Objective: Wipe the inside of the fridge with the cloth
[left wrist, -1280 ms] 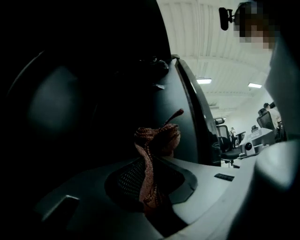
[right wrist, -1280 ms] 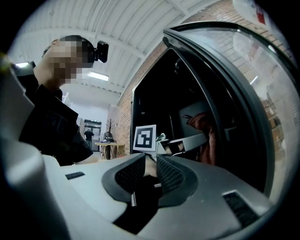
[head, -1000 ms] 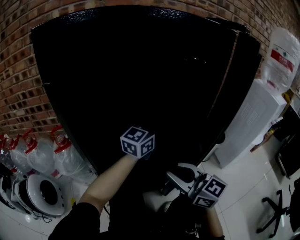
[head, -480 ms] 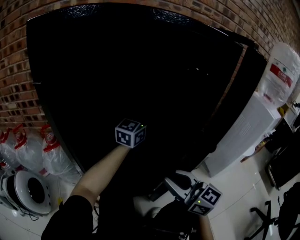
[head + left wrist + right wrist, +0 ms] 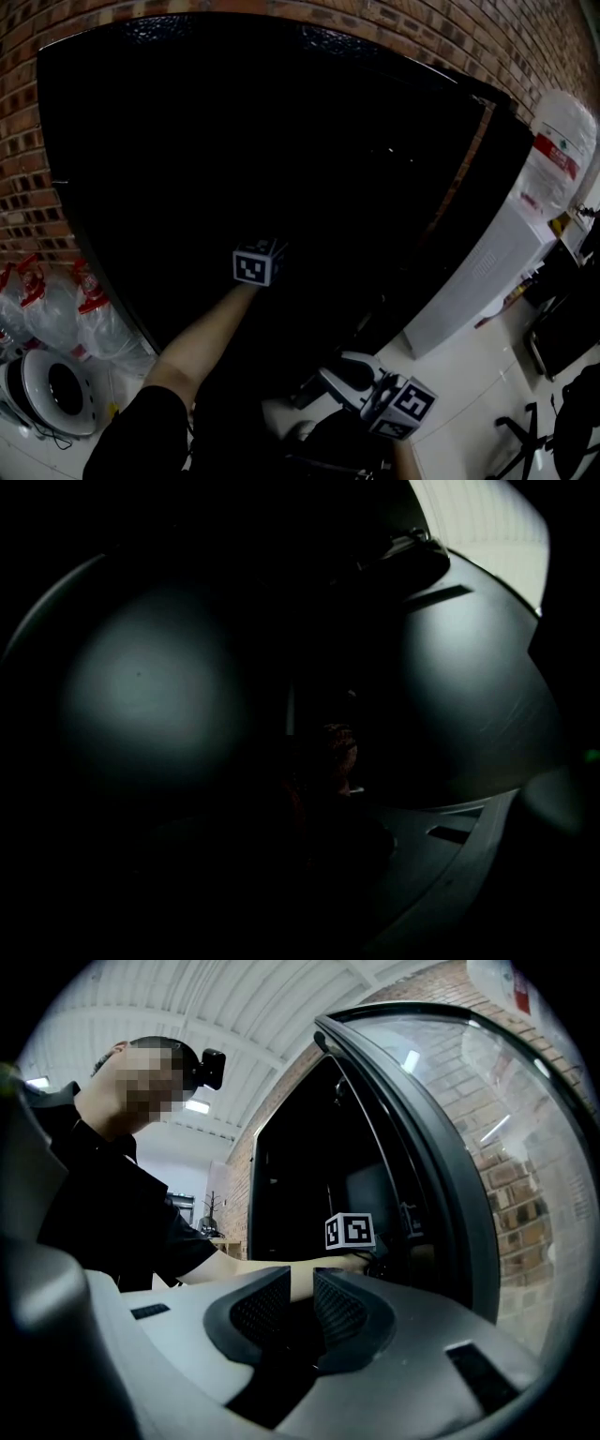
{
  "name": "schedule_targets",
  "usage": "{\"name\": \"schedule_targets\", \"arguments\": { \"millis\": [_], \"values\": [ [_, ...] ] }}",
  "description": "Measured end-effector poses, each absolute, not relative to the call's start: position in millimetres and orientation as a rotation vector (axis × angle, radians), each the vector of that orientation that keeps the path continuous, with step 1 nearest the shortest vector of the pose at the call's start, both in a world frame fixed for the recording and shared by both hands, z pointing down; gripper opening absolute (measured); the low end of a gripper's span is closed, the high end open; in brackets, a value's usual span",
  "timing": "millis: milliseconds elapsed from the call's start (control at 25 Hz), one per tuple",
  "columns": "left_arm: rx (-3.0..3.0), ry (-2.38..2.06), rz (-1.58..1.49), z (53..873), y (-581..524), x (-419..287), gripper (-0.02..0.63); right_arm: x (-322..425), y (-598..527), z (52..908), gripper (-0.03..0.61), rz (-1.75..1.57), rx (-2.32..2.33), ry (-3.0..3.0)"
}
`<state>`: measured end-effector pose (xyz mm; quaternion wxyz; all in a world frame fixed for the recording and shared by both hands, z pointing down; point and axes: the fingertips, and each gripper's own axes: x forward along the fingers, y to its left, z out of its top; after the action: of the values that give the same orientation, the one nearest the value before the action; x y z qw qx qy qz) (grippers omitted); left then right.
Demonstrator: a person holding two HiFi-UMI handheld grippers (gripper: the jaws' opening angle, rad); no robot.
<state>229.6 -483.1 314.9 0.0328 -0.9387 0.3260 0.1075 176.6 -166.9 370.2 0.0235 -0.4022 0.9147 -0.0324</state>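
We face the black fridge (image 5: 281, 141). Its inside is too dark to show shelves, and its door (image 5: 441, 1147) is swung wide, which leaves room for an arm. Our left forearm (image 5: 202, 347) stretches into the cavity and carries the left tool (image 5: 274, 251) towards the surfaces to be wiped. The right tool (image 5: 302, 1288) hangs outside by the door, jaws a narrow gap apart with nothing between them; we judge it is simply out of the way. In the left gripper view the jaws look pinched narrow on a dim reddish wad. We take this for the cloth (image 5: 335, 752), held towards the pale inner wall (image 5: 150, 686).
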Motion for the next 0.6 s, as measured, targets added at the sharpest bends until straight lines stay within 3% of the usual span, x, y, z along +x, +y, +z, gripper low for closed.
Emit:
{"name": "schedule_targets", "arguments": {
  "millis": [320,600],
  "values": [
    [-2.859,1.099,0.319,324.4,-498.7,231.6,0.057,175.2,-168.0,378.3,0.074,-0.148,-1.250,2.826],
    [-2.945,0.995,0.527,316.3,-443.7,204.5,0.057,172.4,-171.1,383.1,0.074,-0.174,-1.215,2.820]
  ]
}}
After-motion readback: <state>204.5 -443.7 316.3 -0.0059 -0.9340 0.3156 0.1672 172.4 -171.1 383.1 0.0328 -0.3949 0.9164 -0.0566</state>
